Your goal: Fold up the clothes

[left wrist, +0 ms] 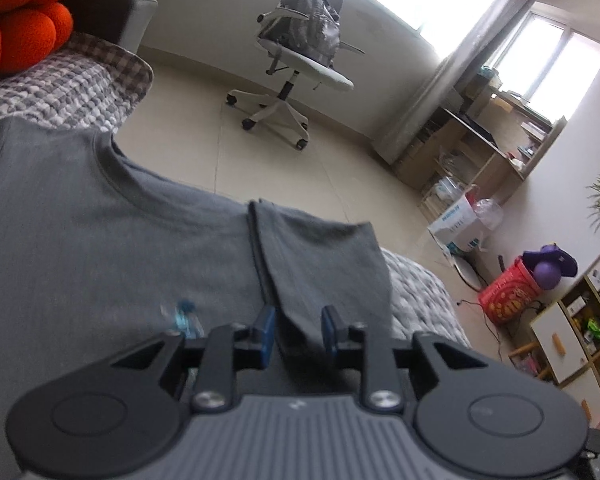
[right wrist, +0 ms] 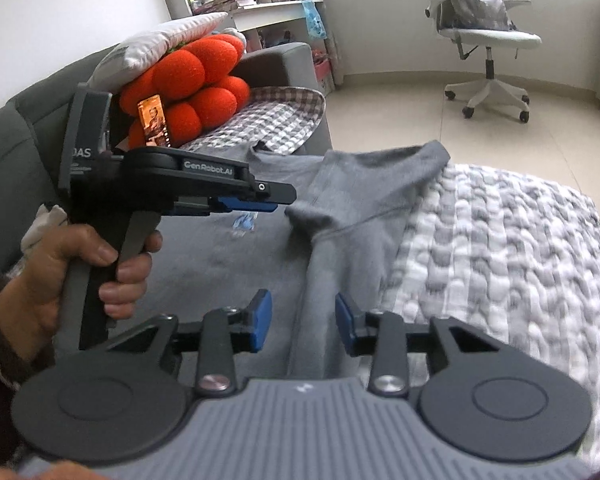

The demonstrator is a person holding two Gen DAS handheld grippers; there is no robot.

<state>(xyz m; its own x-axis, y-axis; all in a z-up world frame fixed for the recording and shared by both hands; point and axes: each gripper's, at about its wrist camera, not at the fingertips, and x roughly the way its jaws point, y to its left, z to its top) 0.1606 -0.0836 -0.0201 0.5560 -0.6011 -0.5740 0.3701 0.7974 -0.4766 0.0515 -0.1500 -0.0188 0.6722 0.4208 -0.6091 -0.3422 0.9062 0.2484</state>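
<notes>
A grey T-shirt (left wrist: 100,240) lies flat on a quilted grey-and-white blanket (right wrist: 500,248), collar toward the far edge. Its right side and sleeve (right wrist: 352,200) are folded inward over the body. A small blue print (right wrist: 244,222) shows on the chest. My left gripper (left wrist: 299,330) is open, hovering over the folded sleeve strip (left wrist: 324,256) with nothing pinched. In the right wrist view a hand (right wrist: 72,272) holds that left gripper (right wrist: 278,200) above the chest. My right gripper (right wrist: 304,320) is open above the shirt's folded right edge, lower down the body.
An orange plush cushion (right wrist: 196,80) and a white pillow (right wrist: 160,40) sit at the sofa's far end by the grey armrest (right wrist: 284,64). A white office chair (right wrist: 488,44) with a bag stands on the tiled floor (left wrist: 300,168). Shelves and a red bag (left wrist: 508,292) line the right wall.
</notes>
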